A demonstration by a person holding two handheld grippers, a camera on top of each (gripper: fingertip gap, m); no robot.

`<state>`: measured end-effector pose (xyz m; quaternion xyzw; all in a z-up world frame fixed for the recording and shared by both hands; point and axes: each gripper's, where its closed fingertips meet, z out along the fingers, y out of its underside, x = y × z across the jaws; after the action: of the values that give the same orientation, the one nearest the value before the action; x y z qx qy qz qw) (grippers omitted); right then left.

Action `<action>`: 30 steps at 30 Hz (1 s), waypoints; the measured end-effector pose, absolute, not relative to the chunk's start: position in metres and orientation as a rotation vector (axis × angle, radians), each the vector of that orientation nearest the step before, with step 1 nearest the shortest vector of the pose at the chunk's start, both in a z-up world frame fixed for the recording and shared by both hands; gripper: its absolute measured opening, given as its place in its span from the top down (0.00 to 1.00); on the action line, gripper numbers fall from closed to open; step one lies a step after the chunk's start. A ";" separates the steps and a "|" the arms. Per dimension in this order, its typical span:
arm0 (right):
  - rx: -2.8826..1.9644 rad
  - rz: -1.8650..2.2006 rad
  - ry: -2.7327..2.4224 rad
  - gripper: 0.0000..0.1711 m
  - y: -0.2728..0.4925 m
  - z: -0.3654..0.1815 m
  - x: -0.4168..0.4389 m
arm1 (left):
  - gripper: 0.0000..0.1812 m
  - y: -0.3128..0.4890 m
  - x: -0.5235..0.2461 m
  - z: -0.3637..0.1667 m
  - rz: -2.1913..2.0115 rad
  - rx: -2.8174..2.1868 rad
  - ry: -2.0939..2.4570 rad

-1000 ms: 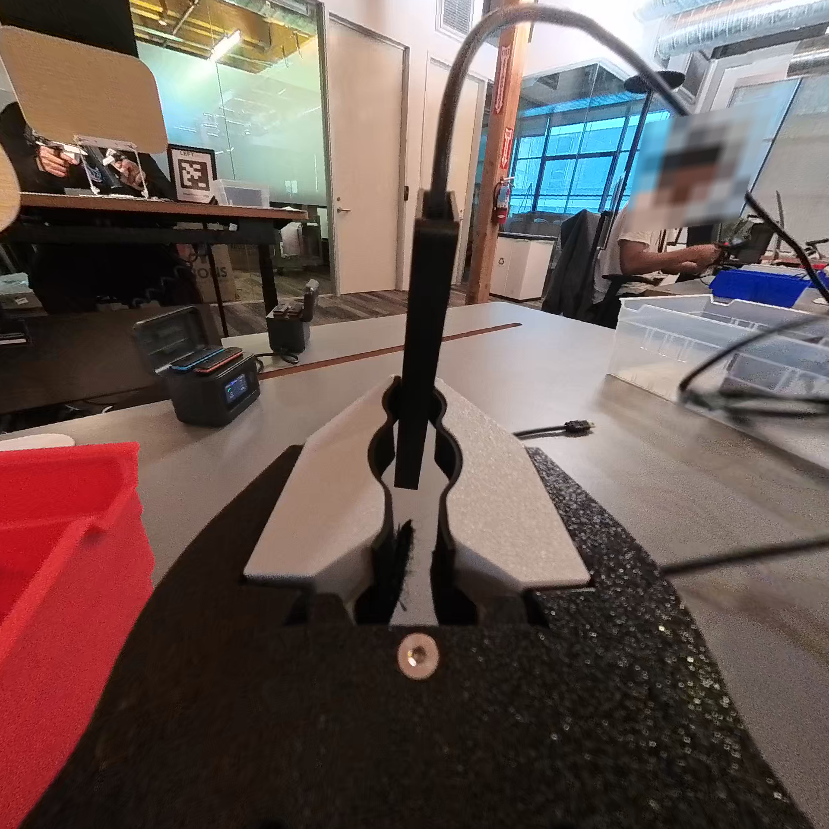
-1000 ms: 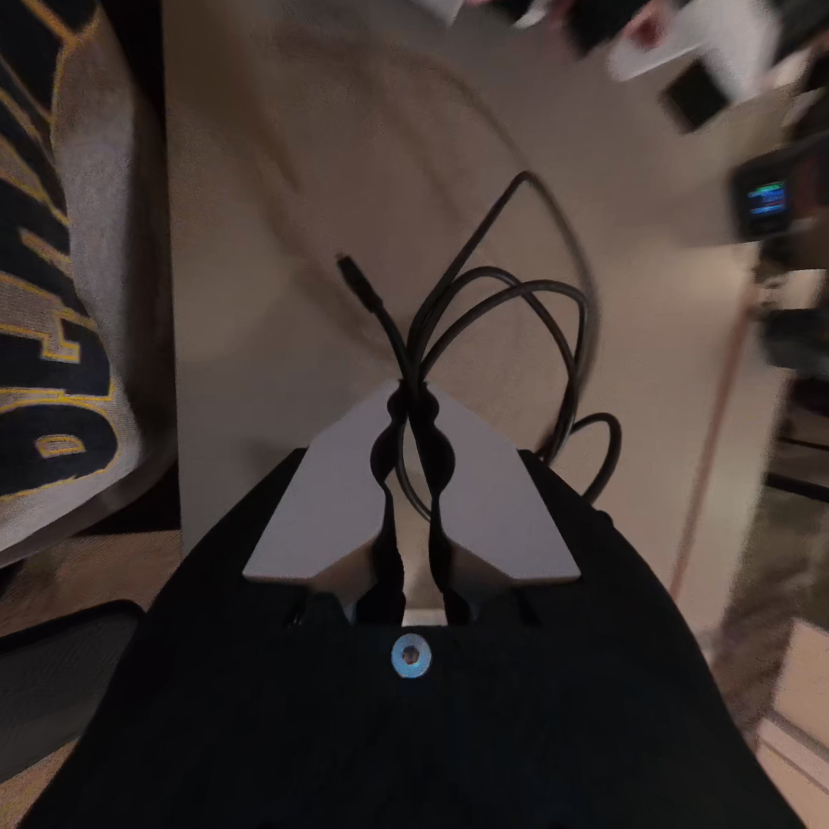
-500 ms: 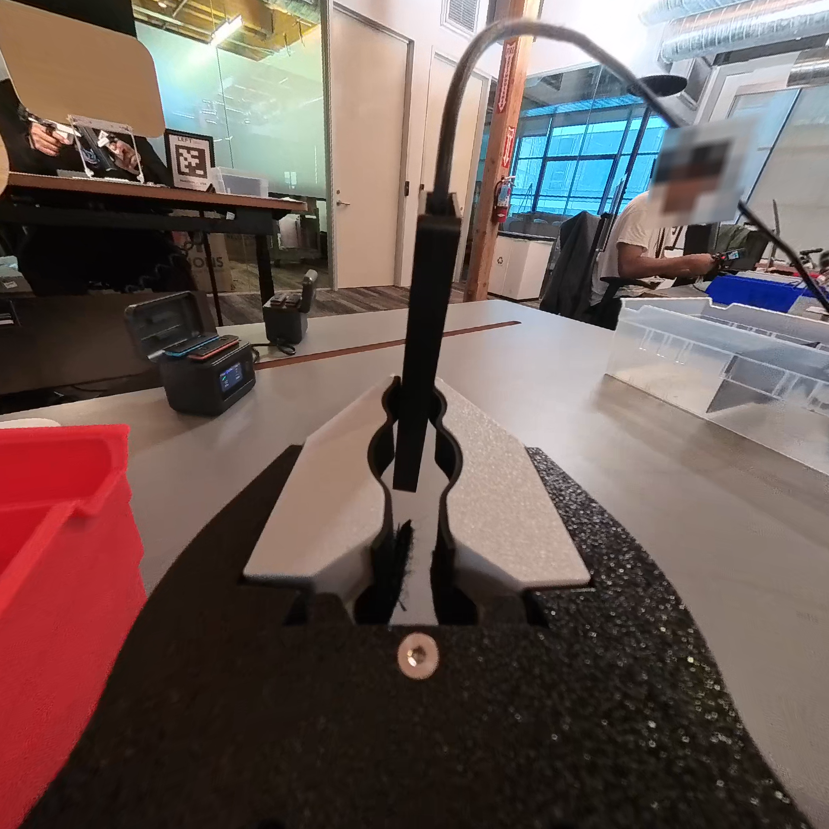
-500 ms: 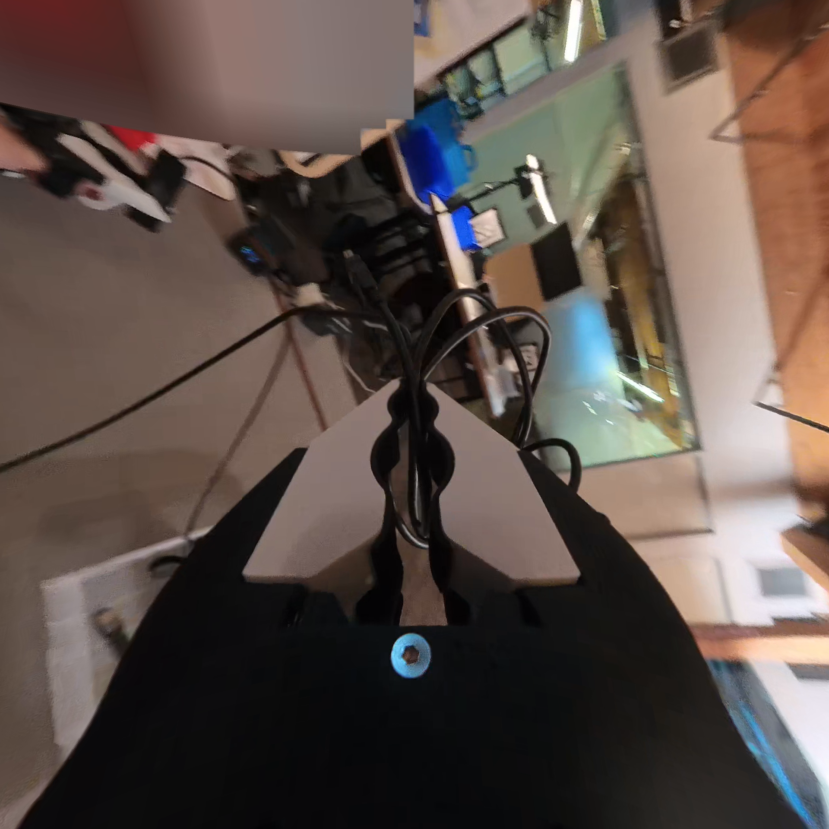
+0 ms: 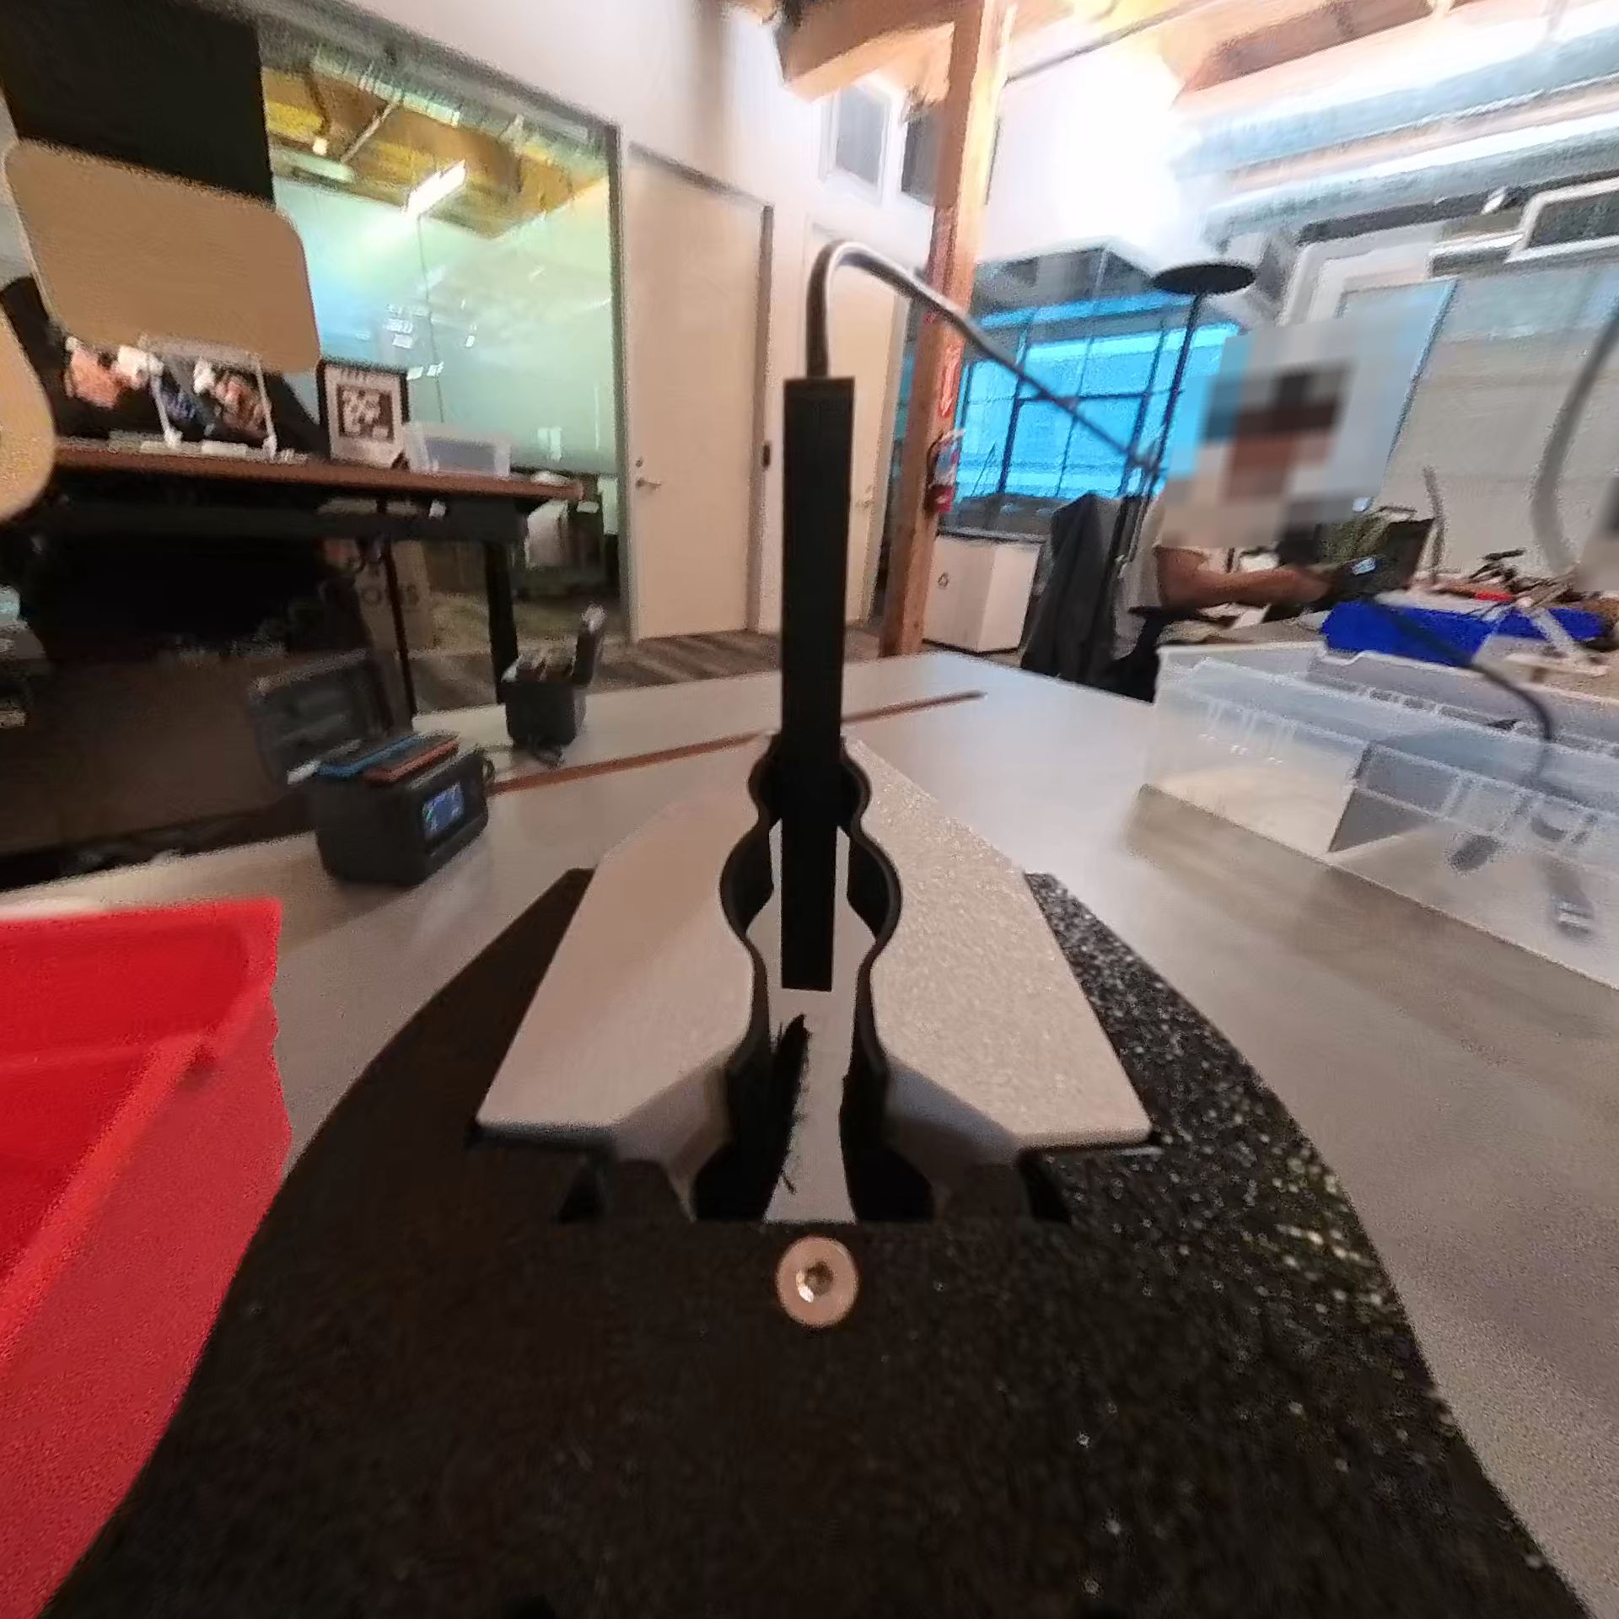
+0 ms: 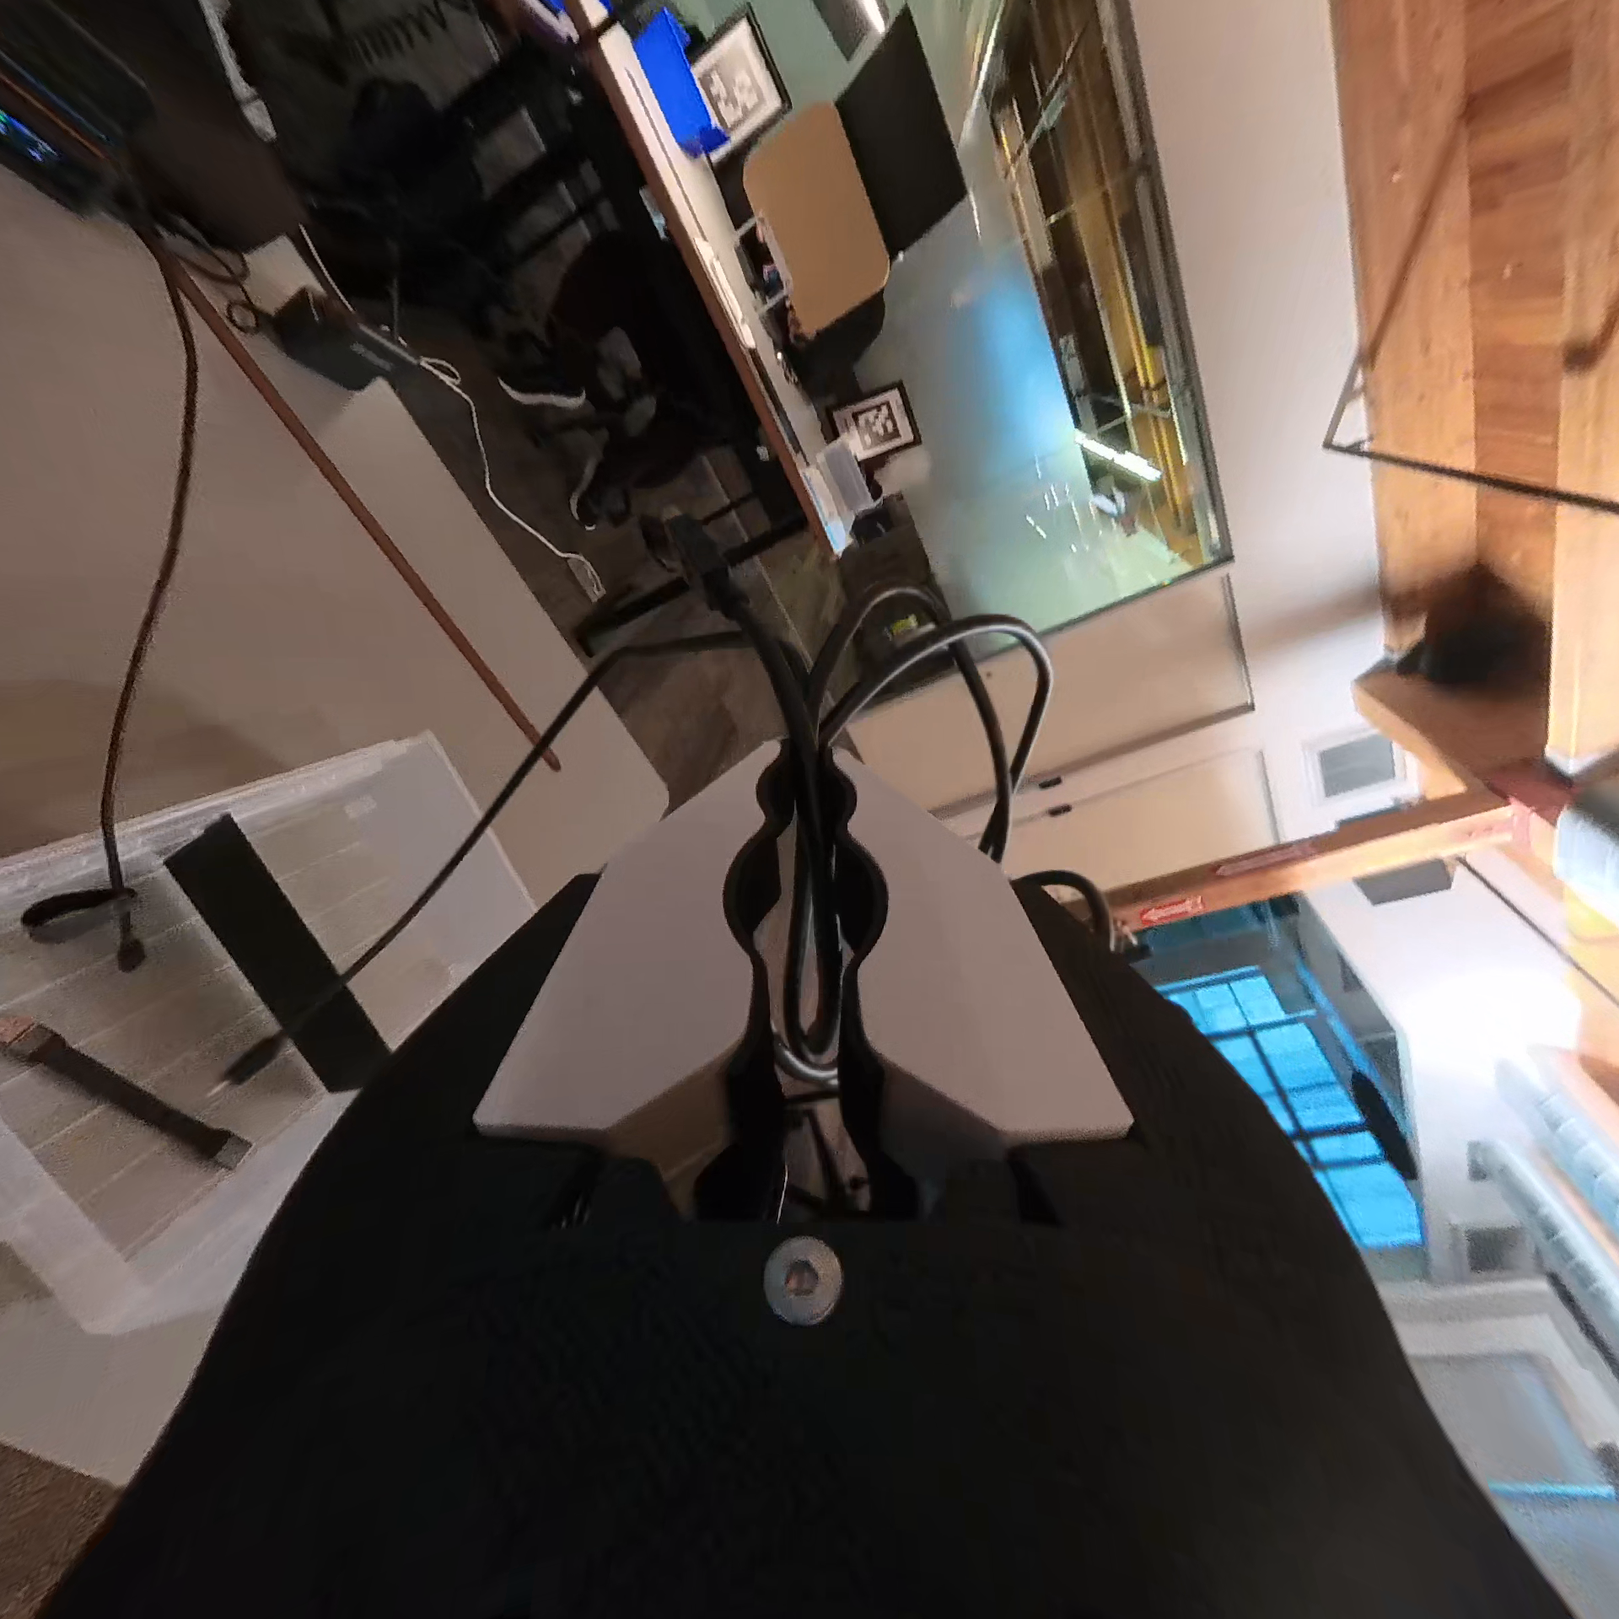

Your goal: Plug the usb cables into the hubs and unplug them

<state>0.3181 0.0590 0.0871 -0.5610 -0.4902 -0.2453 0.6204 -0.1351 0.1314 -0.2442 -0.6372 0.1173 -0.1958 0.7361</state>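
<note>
Only the rolled-over right gripper shows its pinched cable bundle, while the level left gripper clamps the upright black hub.

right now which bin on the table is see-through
The clear plastic bin at the right of the left wrist view; the red bin at the left is opaque.

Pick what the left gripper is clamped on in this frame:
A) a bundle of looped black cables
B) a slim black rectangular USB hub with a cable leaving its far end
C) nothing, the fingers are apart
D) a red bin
B: in the left wrist view the left gripper is shut on the slim black hub, which stands upright with its cable arching off to the right.
</note>
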 end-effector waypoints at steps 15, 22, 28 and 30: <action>-1.407 -0.505 -1.103 0.99 0.078 0.035 0.351 | 0.95 0.046 -0.202 -0.054 -0.337 -0.916 0.121; -1.338 -0.584 -1.078 0.99 0.077 0.050 0.358 | 0.95 0.054 -0.190 -0.063 -0.332 -0.978 0.186; -1.281 -0.568 -1.073 0.99 0.071 0.075 0.353 | 0.95 0.065 -0.176 -0.090 -0.320 -1.028 0.196; -1.305 -0.555 -1.103 0.99 0.075 0.060 0.351 | 0.96 0.071 -0.171 -0.103 -0.340 -1.040 0.195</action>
<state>0.3512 0.0749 0.0604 -0.5682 -0.4804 -0.2415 0.6229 -0.1705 0.0706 -0.1027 -0.4937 0.0927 -0.1612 0.8495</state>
